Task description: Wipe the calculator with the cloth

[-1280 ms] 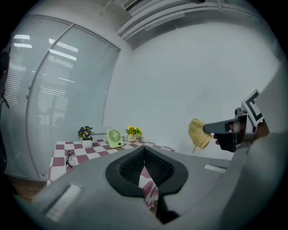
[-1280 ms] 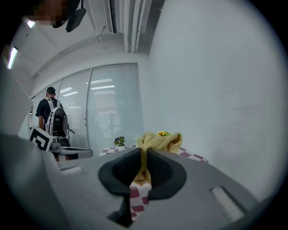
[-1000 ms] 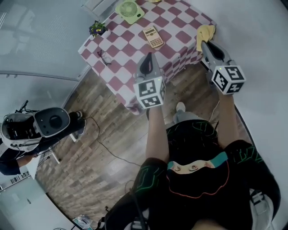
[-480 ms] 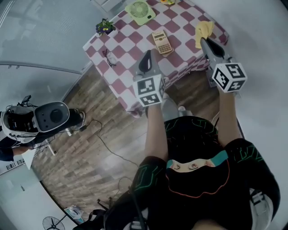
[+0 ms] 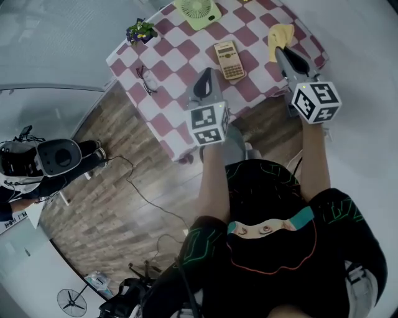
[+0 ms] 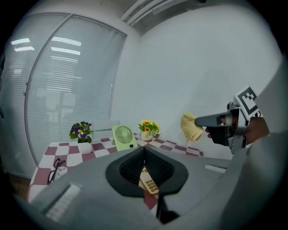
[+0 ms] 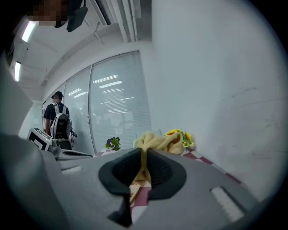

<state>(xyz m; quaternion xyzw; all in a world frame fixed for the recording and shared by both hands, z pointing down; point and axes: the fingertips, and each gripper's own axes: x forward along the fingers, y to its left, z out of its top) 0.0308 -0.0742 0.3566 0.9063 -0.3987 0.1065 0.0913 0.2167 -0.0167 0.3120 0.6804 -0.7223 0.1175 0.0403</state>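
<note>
A table [image 5: 180,46] with a red and white check cover stands by the white wall, and both grippers are held over its near side. The left gripper [image 6: 145,151] has its jaws pressed together with nothing between them. It is in the air above the near part of the table, and its tip points toward the calculator [image 5: 229,60]. The calculator lies flat on the table, keys up, a little beyond the two grippers and between them, touching neither.

The right gripper [image 7: 143,155] is clamped on the yellow cloth [image 7: 160,141]. One fold goes down between the jaws and the rest bunches up past the tips. The cloth is lifted off the table, at its right side, to the right of the calculator and apart from it.

Farther back on the table are a green fan [image 5: 197,11], a pot of purple flowers [image 5: 140,31] and a pot of yellow flowers [image 6: 147,129]. Glasses [image 5: 147,81] lie near the left edge. A person with a backpack [image 7: 57,119] stands on the wooden floor [image 5: 124,205], well apart from the table.
</note>
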